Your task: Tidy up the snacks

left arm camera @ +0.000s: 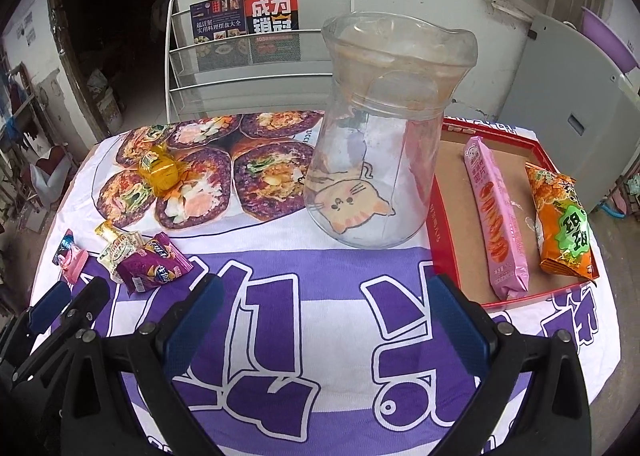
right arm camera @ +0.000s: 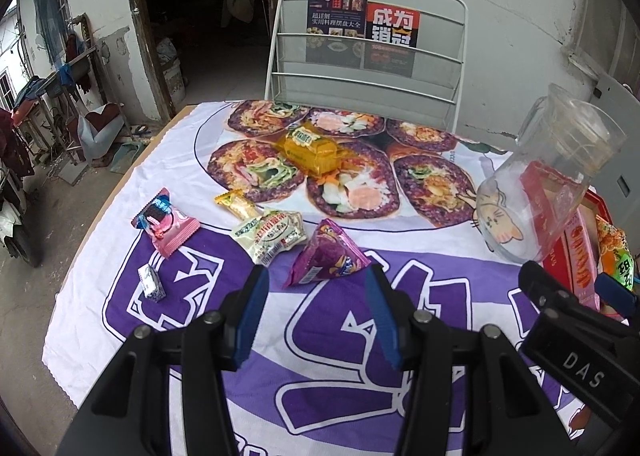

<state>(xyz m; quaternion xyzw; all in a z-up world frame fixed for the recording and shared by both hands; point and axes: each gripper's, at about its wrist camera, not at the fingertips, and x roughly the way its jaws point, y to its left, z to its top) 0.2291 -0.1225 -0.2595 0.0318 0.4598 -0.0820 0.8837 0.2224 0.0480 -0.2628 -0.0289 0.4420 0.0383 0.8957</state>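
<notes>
Two grippers hang above a table draped in a purple-and-white cloth [left arm camera: 280, 264], both with jaws apart and nothing between them — the left gripper [left arm camera: 324, 320] near the clear plastic jar [left arm camera: 372, 160], the right gripper [right arm camera: 316, 312] just short of a purple snack packet [right arm camera: 326, 254]. Beside that packet lie a pale green one [right arm camera: 272, 234], a pink one [right arm camera: 166, 222], a small white box [right arm camera: 151, 283] and, farther back, a yellow packet [right arm camera: 316, 152]. A red tray [left arm camera: 444, 256] right of the jar holds a long pink packet [left arm camera: 496, 216] and an orange bag [left arm camera: 564, 220].
</notes>
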